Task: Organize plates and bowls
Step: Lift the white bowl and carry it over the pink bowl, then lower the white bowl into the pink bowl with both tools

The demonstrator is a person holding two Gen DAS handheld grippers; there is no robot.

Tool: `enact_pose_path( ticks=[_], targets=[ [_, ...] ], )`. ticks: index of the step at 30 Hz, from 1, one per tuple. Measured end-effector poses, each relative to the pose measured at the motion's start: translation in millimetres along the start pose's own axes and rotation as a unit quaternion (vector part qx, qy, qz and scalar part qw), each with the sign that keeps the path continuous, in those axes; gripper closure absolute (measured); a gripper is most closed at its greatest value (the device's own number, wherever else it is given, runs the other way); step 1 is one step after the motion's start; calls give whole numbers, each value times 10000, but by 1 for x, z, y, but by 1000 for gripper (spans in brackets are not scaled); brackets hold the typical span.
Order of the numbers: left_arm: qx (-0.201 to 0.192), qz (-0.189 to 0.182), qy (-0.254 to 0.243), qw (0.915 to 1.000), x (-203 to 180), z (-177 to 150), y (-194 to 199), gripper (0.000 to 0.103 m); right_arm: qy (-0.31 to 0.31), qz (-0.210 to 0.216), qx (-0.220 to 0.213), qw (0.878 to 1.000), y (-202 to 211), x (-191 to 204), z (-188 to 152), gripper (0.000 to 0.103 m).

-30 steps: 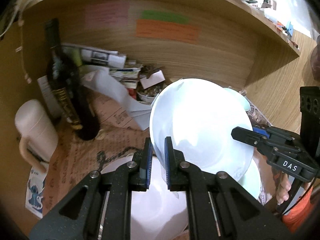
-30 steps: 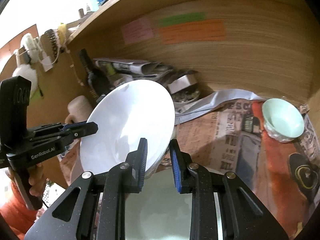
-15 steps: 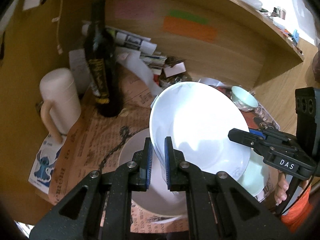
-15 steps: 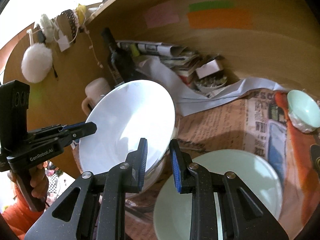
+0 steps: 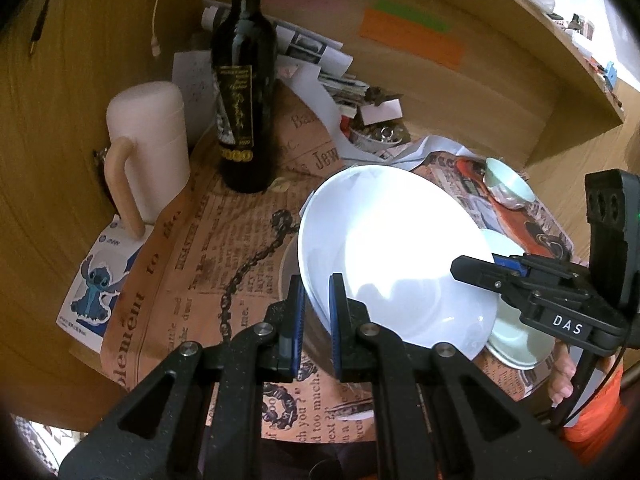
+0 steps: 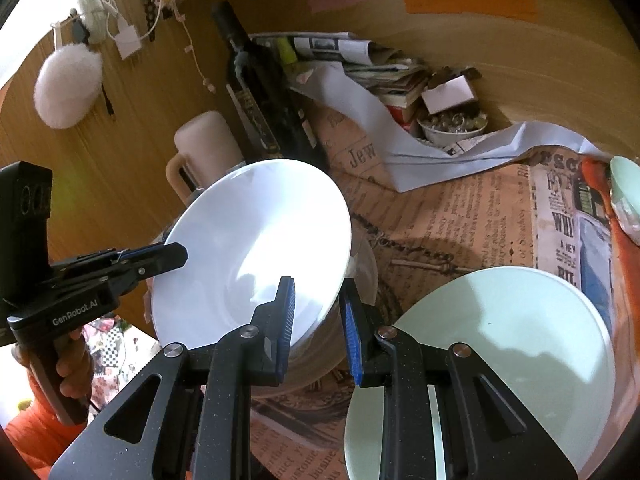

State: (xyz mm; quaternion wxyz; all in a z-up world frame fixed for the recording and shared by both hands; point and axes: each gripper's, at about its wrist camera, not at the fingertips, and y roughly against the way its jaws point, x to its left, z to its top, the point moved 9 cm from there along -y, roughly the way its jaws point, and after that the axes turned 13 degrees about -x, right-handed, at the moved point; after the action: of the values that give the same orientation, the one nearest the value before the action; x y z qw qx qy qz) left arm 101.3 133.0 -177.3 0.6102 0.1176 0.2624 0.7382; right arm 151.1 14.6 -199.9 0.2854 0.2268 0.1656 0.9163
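A white deep plate [image 5: 392, 248] hangs tilted between both grippers. My left gripper [image 5: 317, 284] is shut on its near-left rim. My right gripper [image 6: 318, 292] is shut on the opposite rim and shows from the side in the left wrist view [image 5: 460, 268]. The same plate [image 6: 256, 240] fills the middle of the right wrist view, with the left gripper [image 6: 176, 254] at its far edge. Just below it another white dish [image 6: 364, 276] rests on the newspaper. A pale green plate [image 6: 500, 340] lies to the right, and a small pale green bowl [image 5: 510, 184] sits further back right.
A dark wine bottle [image 5: 244, 92] and a cream jug with a handle [image 5: 148, 148] stand at the left of the wooden shelf. Stacked papers and a bowl of small bits [image 6: 452, 128] crowd the back wall. Newspaper [image 5: 208, 240] covers the shelf floor. A person's hand [image 6: 72, 364] holds the left gripper.
Both grippers have drawn back from the shelf's rear wall and sunk with the white plate between them. It now hangs low over the white dish, and more of the shelf shows.
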Motion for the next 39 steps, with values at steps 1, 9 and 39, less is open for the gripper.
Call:
enact_pose_path(
  ticks=[1, 9, 39],
  targets=[
    [13, 4, -2, 10000, 0, -1, 0, 94, 20, -13, 18, 10000, -1, 1, -1, 81],
    [117, 72, -58, 9999, 3, -9, -6, 94, 113, -26, 128, 9999, -8, 1, -7, 81],
    [125, 308, -650, 9973, -2, -17, -17, 70, 889, -443, 95, 9950, -16, 3, -9, 80]
  ],
)
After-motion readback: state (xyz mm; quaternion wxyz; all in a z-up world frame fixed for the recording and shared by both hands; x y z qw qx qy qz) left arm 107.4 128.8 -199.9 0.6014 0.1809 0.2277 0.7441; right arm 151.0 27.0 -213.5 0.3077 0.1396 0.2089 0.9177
